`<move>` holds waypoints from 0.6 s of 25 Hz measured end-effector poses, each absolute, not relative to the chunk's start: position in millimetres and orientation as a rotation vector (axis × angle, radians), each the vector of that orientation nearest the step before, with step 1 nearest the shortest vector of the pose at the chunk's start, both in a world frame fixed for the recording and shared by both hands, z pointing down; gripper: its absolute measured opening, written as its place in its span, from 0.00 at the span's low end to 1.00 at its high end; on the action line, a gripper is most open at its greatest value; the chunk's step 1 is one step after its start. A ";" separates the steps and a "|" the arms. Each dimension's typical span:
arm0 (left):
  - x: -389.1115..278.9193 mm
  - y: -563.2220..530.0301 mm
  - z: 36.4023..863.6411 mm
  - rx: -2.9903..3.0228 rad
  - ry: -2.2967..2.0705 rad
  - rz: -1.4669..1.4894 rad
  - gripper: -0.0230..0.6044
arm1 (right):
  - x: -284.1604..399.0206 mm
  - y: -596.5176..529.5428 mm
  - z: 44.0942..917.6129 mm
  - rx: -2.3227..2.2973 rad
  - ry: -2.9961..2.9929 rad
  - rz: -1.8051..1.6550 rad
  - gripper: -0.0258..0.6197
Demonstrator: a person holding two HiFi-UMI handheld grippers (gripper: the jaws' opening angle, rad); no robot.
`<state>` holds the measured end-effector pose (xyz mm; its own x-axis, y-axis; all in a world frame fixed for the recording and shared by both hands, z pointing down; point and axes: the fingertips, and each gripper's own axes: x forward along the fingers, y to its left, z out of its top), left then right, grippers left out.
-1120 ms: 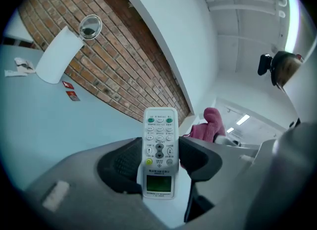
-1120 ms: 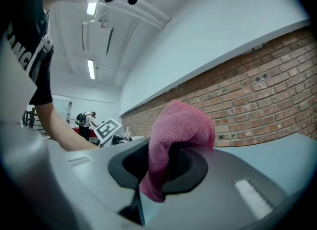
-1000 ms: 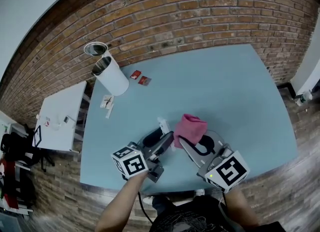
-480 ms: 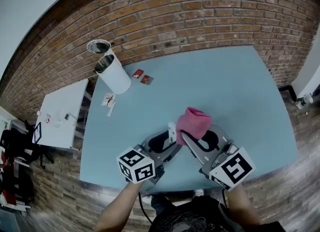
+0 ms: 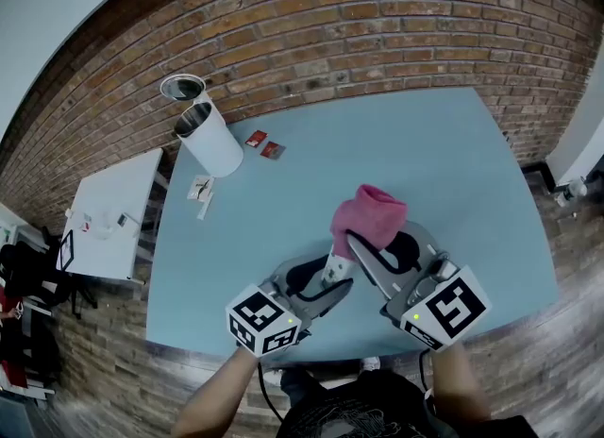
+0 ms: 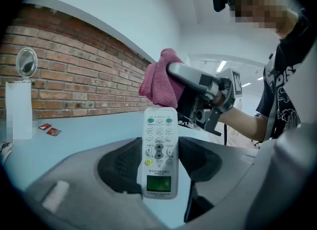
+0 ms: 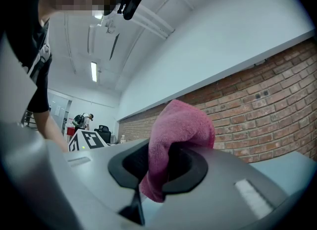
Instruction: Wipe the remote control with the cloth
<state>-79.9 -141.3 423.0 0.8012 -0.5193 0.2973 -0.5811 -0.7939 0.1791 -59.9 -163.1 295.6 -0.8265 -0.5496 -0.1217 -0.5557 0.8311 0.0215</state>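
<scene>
The white remote control point(image 6: 159, 154) stands between the jaws of my left gripper point(image 6: 159, 167), which is shut on it, button face toward the camera and green screen at the lower end. In the head view the remote point(image 5: 337, 267) pokes up from the left gripper point(image 5: 326, 285) above the blue table. My right gripper point(image 7: 166, 167) is shut on a bunched pink cloth point(image 7: 178, 135). The cloth point(image 5: 370, 217) sits just right of the remote's top end and touches it, as the cloth point(image 6: 161, 83) over the remote's tip shows in the left gripper view.
A white cylinder bin point(image 5: 209, 139) with a round mirror point(image 5: 181, 89) stands at the blue table's point(image 5: 453, 162) far left. Two red packets point(image 5: 264, 144) and small papers point(image 5: 200, 192) lie near it. A white side table point(image 5: 109, 219) is left; a brick wall behind.
Both grippers have shifted right and slightly toward the person. The left gripper has rolled, turning the remote more upright, and the cloth has risen with the right gripper.
</scene>
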 end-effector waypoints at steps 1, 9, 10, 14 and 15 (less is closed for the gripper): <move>-77.4 -139.2 422.0 2.737 -0.838 0.344 0.39 | -59.4 -163.8 295.4 -0.879 2.900 0.085 0.13; -61.5 -121.4 408.8 2.810 -0.738 0.356 0.39 | -52.2 -169.1 295.7 -0.855 2.873 -0.009 0.13; -60.1 -119.0 407.7 2.812 -0.720 0.356 0.39 | -50.5 -171.0 296.4 -0.842 2.865 -0.046 0.13; -54.0 -107.6 399.8 2.829 -0.626 0.346 0.39 | -44.8 -179.0 304.8 -0.767 2.850 -0.231 0.13; -52.6 -105.4 397.5 2.835 -0.607 0.340 0.39 | -44.2 -179.9 307.4 -0.732 2.839 -0.298 0.13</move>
<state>-52.6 -105.4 397.5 0.8877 -0.3735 0.2692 -0.4248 -0.8899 0.1661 -44.2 -179.9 307.4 -0.8591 -0.4934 -0.1364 -0.4543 0.8576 -0.2409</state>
